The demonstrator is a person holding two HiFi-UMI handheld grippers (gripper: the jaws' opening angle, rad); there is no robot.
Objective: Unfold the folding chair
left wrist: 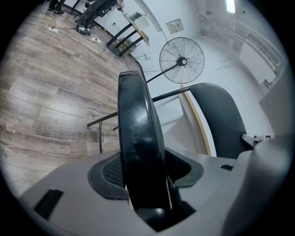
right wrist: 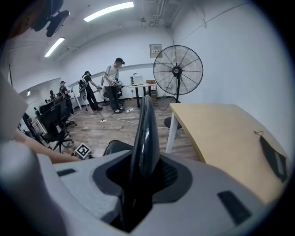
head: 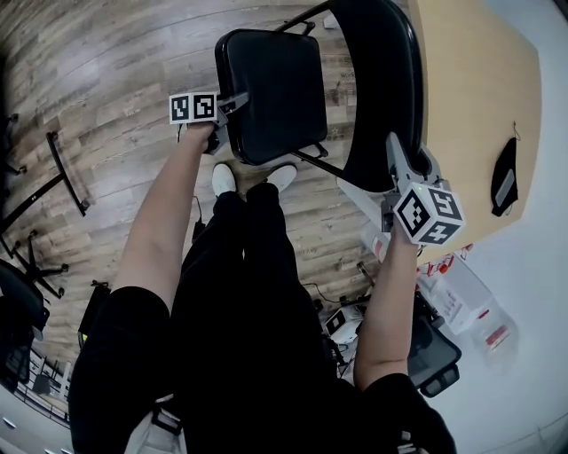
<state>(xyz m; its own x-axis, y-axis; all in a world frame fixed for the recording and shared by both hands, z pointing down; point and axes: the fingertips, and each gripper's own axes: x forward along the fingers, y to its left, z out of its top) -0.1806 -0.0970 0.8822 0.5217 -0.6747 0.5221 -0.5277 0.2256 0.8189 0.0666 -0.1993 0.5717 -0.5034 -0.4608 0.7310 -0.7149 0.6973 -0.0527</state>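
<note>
Facing left: chair (head: 377, 89), seat (head: 271, 93) level

This is an open office or lab workroom, with a wood-plank floor (head: 98, 80), white walls, strip lights (right wrist: 108, 11) on the ceiling and a long pale desk (right wrist: 221, 133). Rolling office chairs (right wrist: 51, 123) stand about, along with a pedestal fan (right wrist: 177, 70), and loose cables (right wrist: 115, 119) lie on the floor. Several people (right wrist: 112, 83) stand by a table (right wrist: 146, 85) at the far end.
</note>
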